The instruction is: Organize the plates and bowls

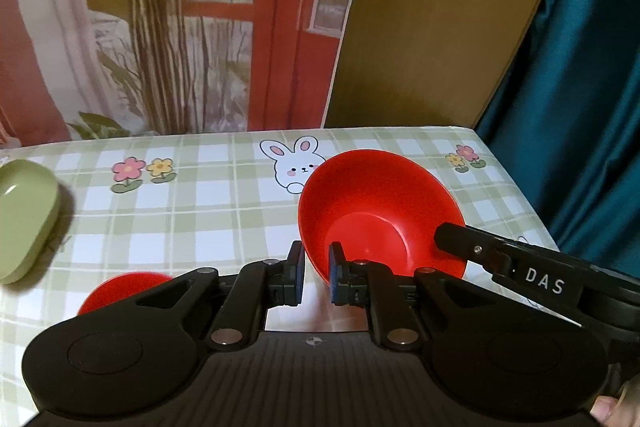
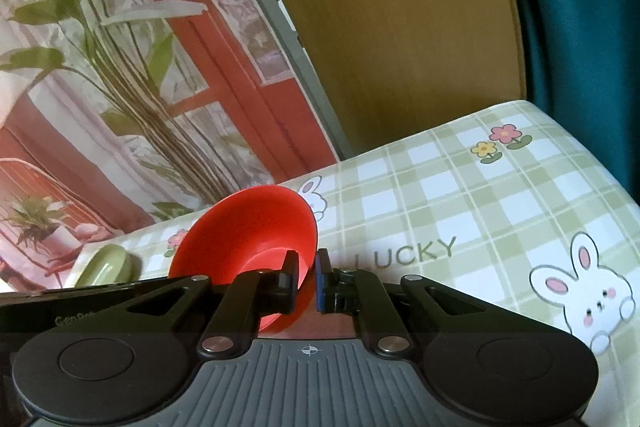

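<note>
A red bowl (image 1: 380, 211) is held tilted above the checked tablecloth, between both grippers. My left gripper (image 1: 316, 267) straddles its near rim with a narrow gap, one finger on each side. My right gripper (image 2: 306, 273) is shut on the opposite rim of the same red bowl (image 2: 248, 227); its black finger (image 1: 472, 247) reaches in from the right in the left wrist view. A second red dish (image 1: 120, 291) lies low left, partly hidden by the left gripper. A green plate (image 1: 24, 219) sits at the far left and also shows in the right wrist view (image 2: 104, 267).
The table (image 1: 200, 219) wears a green checked cloth with bunnies and flowers. A printed backdrop (image 1: 160, 27) and a wooden board (image 1: 432, 19) stand behind it. A teal curtain (image 1: 580, 67) hangs beyond the table's right edge.
</note>
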Tool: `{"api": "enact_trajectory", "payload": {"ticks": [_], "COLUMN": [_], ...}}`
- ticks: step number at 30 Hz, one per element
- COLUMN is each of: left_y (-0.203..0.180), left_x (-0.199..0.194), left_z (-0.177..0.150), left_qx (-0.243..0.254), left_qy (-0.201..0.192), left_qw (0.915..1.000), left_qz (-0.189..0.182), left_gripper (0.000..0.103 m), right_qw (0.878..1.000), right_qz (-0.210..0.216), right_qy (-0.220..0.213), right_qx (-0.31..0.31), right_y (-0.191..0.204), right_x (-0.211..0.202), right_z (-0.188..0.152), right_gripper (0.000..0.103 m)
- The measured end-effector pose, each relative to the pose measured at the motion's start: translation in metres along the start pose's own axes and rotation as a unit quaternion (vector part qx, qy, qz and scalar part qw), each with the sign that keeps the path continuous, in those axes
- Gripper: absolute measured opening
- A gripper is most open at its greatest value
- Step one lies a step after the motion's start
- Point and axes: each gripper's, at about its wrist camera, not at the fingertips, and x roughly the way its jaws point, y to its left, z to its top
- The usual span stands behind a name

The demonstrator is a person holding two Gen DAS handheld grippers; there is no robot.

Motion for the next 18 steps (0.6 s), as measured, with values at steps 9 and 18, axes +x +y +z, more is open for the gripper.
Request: {"api": "enact_trajectory", "payload": {"ticks": [9, 18], "left_y": [0.023, 0.055], "left_x": [-0.044, -0.07], "left_z": [-0.016, -0.032], "left_qx": [-0.008, -0.025], "left_qy": [-0.018, -0.024], "left_qw": [0.9997, 0.9989], "left_qz": [0.013, 0.032], "left_gripper": [0.013, 0.013], "right_qw": [1.0, 1.0], "right_qz": [0.014, 0.023], "right_qy": [-0.004, 0.014], "right_qx": [0.007, -0.008], "right_y": [0.042, 0.083], "right_x": [-0.021, -0.017], "right_z": [-0.018, -0.038], "right_gripper": [0.008, 0.008]}}
